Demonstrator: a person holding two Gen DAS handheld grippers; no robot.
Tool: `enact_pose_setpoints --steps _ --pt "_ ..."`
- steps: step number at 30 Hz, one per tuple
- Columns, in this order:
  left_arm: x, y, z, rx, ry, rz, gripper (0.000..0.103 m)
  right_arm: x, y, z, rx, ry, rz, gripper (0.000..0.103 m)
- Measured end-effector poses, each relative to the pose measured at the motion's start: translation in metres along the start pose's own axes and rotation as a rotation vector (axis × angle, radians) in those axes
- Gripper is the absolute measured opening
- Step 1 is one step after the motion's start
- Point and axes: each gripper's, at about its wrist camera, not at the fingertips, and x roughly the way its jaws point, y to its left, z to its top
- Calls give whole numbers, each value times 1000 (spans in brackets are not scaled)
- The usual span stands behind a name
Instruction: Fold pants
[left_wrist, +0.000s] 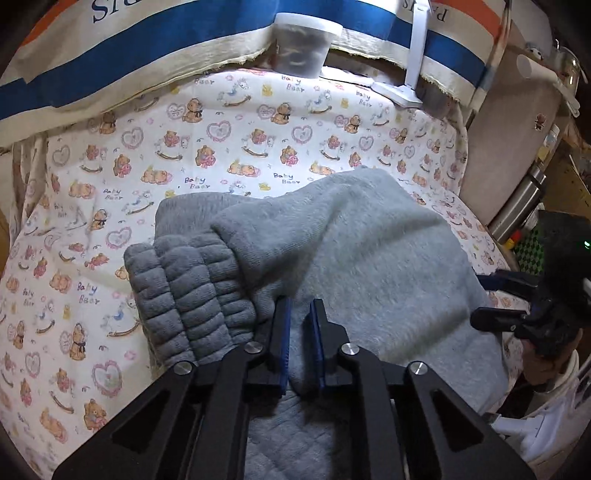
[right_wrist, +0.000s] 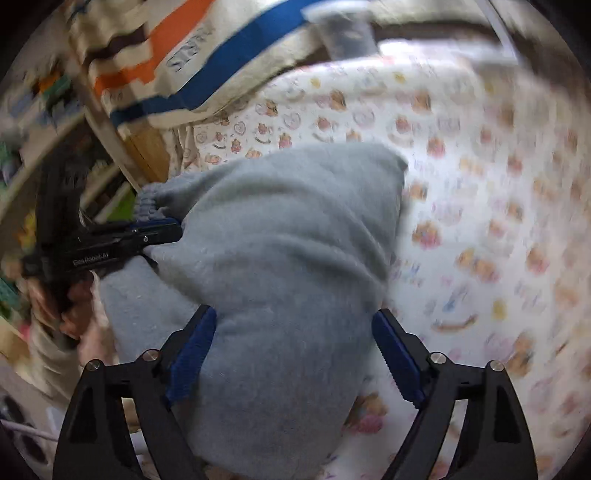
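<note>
Two grippers work a pair of grey sweatpants (left_wrist: 354, 236) bunched on a teddy-bear print sheet (left_wrist: 229, 147). Left gripper (left_wrist: 300, 314) is pinched narrow on a fold of the grey fabric, just beside the ribbed elastic waistband (left_wrist: 188, 291). Right gripper (right_wrist: 295, 328) stands wide, its blue pads (right_wrist: 192, 354) straddling a raised hump of the pants without clamping it. Behind the sheet hangs a striped cloth (left_wrist: 147, 48) beside a plastic tub (left_wrist: 304, 44).

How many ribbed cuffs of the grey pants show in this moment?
1. The ribbed cuff lies at the left end of the grey pants, on the bear-print sheet. The second cuff may be hidden under the fold.
</note>
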Motion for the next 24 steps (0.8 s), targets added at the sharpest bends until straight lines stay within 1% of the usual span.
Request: enact_pose_setpoints --steps 2,4,6,7,8,9,10,11,12,13,14,15,17,19,21,22,23,24 --pt "-2 -7 3 28 -1 22 13 1 -11 -2 56 8 53 87" --pt "-8 -14 6 55 -1 41 13 -2 -12 -5 65 4 61 87" --pt "-20 -20 8 66 -19 26 22 -8 -10 -5 60 -9 51 87" --pt "-27 -22 9 71 -33 15 32 -12 -10 -3 61 -18 41 87" --pt "-34 -24 9 74 -50 14 44 -19 -11 2 64 -40 29 87" --pt "-40 -25 10 73 -65 27 50 -23 -13 8 66 -61 24 87" --pt "-47 -24 11 66 -83 54 61 -28 -15 16 74 -83 18 87" --pt "-52 -22 13 56 -101 78 66 -32 -21 27 96 -98 10 87" --pt "-56 -17 15 40 -113 98 68 -33 -25 35 114 -105 8 87" --pt "-59 -9 17 9 -113 118 75 -33 -30 44 139 -107 10 87" --pt "-59 0 19 -24 -103 126 80 -32 -36 53 163 -97 31 87" --pt "-58 12 20 -61 -86 117 80 -30 -40 57 172 -82 60 87" --pt "-50 31 18 -109 -38 72 80 -20 -45 57 192 -26 125 87" --pt "-40 43 14 -142 12 32 81 -9 -46 50 196 11 140 87" --pt "-27 54 10 -177 51 3 87 2 -51 39 211 32 142 87" --pt "-21 57 8 -187 63 1 92 7 -52 35 220 37 153 88" --pt "-14 58 7 -183 74 11 100 14 -55 31 232 50 177 90" --pt "-8 59 5 -169 86 29 103 18 -57 30 244 58 197 94"
